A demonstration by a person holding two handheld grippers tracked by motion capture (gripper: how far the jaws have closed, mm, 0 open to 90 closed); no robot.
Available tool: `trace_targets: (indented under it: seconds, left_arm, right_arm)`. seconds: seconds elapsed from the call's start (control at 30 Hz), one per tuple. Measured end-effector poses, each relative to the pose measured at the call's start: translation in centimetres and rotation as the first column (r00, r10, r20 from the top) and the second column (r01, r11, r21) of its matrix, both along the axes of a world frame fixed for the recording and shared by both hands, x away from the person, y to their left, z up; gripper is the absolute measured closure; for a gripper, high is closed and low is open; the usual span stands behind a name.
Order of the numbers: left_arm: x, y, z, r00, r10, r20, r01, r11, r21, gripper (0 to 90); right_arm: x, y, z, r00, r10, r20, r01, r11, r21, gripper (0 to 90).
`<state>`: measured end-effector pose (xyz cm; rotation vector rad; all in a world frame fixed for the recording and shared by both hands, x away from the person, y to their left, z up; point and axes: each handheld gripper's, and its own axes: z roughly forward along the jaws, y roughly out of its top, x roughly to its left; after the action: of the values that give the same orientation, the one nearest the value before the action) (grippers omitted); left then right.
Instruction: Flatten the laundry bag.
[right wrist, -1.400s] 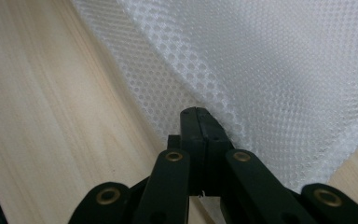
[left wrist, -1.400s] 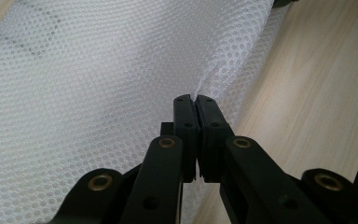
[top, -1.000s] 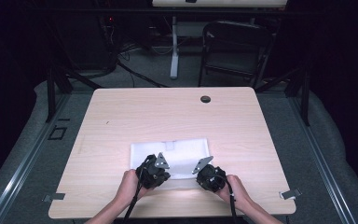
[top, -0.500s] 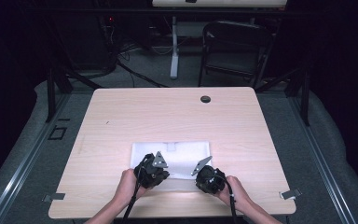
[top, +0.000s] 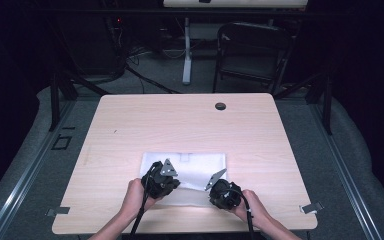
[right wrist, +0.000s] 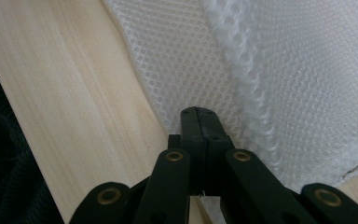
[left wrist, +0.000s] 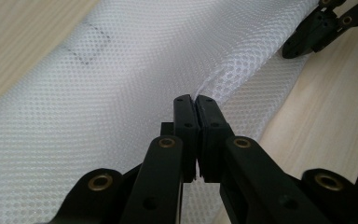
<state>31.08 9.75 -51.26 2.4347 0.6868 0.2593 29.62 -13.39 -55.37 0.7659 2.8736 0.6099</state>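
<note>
A white mesh cloth (top: 190, 165) lies flat on the near half of the wooden table (top: 180, 120), its near edge doubled over. My left gripper (top: 172, 186) is at the cloth's near left part. In the left gripper view its jaws (left wrist: 196, 101) are shut on a raised fold of the mesh cloth (left wrist: 135, 60). My right gripper (top: 213, 191) sits at the near right part. The right gripper view has its jaws (right wrist: 199, 112) shut on the edge of the cloth (right wrist: 279, 70), next to a puckered seam. The right gripper (left wrist: 321, 23) also appears far off in the left gripper view.
A dark round grommet (top: 220, 106) sits near the table's far edge. A black folding chair (top: 252, 55) and a white stand (top: 186, 50) are on the floor beyond the table. The table's near edge (right wrist: 51, 140) runs close beside the right gripper.
</note>
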Motion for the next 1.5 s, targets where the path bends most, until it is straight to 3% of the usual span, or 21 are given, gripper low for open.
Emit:
trace_targets:
  seconds: [1.1,1.5]
  left_arm:
    - [4.0,-1.0,2.5,0.9953,0.083,0.05,-0.083,0.9966,0.0,88.4]
    - [5.5,-1.3,3.1,0.9936,0.09,0.068,-0.091,0.9958,0.009,88.5]
  right_arm:
    - [0.0,-0.2,0.0,1.0,0.008,0.0,-0.008,1.0,0.007,90.0]
    - [0.0,-0.3,-0.1,1.0,0.009,-0.001,-0.009,1.0,0.013,90.0]
